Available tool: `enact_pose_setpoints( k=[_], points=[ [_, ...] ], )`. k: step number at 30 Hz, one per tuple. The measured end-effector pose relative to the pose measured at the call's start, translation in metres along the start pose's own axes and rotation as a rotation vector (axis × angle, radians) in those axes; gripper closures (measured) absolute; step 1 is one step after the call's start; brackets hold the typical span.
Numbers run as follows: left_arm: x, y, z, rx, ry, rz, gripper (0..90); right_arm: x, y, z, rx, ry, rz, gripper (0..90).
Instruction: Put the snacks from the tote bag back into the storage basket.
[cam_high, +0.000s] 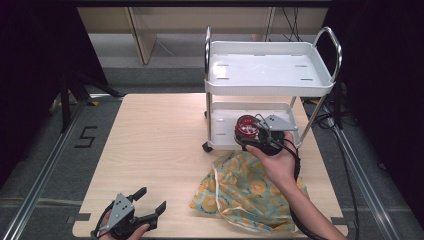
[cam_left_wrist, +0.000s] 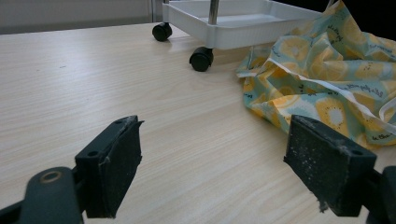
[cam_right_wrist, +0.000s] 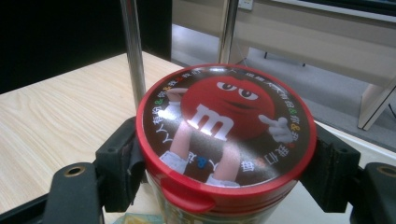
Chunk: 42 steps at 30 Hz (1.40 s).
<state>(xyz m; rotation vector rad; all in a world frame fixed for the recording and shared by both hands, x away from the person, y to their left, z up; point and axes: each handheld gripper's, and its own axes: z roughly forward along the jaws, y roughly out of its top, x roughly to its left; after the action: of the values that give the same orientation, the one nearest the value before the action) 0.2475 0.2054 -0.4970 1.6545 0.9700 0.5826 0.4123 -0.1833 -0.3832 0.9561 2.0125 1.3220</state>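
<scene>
A pale wooden table (cam_high: 160, 145) stands in a dim room with black curtains at both sides and grey floor beyond. Nearest the person, the left gripper (cam_high: 150, 206) rests at the table's front edge, its jaws spread wide with nothing between them and bare wood ahead. To its right lies a crumpled lemon-print cloth bag (cam_high: 245, 192). Past the bag, the right gripper (cam_right_wrist: 224, 154) has its jaws clamped on the sides of a red-lidded candy jar (cam_right_wrist: 226, 135), held up at the front of the white cart's (cam_high: 270, 85) lower shelf. The step looks like stowing the jar on that shelf. The next move likely calls for easing it inward and down, clear of the shelf's front lip and the chrome post (cam_right_wrist: 133, 51) just behind the jar. Headroom under the top tray seems tight; the table's left half lies open.
</scene>
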Motion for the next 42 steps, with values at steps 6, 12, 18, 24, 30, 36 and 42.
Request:
enact_pose_setpoints(
  k=[6, 12, 18, 24, 30, 36, 42],
  points=[
    [0.000, 0.000, -0.001, 0.005, 0.004, 0.002, 17.8, 0.001, 0.001, 0.004, 0.000, 0.001, 0.011, 26.5],
    [0.000, 0.000, -0.001, 0.000, 0.001, 0.002, 17.8, -0.002, 0.003, 0.008, -0.001, -0.008, 0.006, 26.5],
    [0.000, 0.000, -0.001, 0.004, 0.002, 0.002, 17.8, -0.005, 0.007, 0.012, -0.005, -0.011, -0.017, 26.5],
    [0.000, 0.000, -0.001, 0.000, 0.000, 0.003, 17.8, -0.003, 0.011, 0.015, -0.007, -0.017, -0.024, 26.5],
    [0.000, 0.000, -0.001, -0.001, -0.001, 0.003, 17.8, -0.001, 0.012, 0.020, 0.007, -0.021, -0.008, 26.5],
    [-0.001, 0.000, -0.001, -0.007, 0.004, -0.002, 17.9, -0.001, 0.011, 0.022, 0.004, -0.022, -0.002, 26.5],
    [0.000, 0.000, -0.001, -0.016, -0.006, 0.006, 17.9, -0.002, 0.013, 0.026, -0.004, -0.031, -0.010, 26.5]
  ],
)
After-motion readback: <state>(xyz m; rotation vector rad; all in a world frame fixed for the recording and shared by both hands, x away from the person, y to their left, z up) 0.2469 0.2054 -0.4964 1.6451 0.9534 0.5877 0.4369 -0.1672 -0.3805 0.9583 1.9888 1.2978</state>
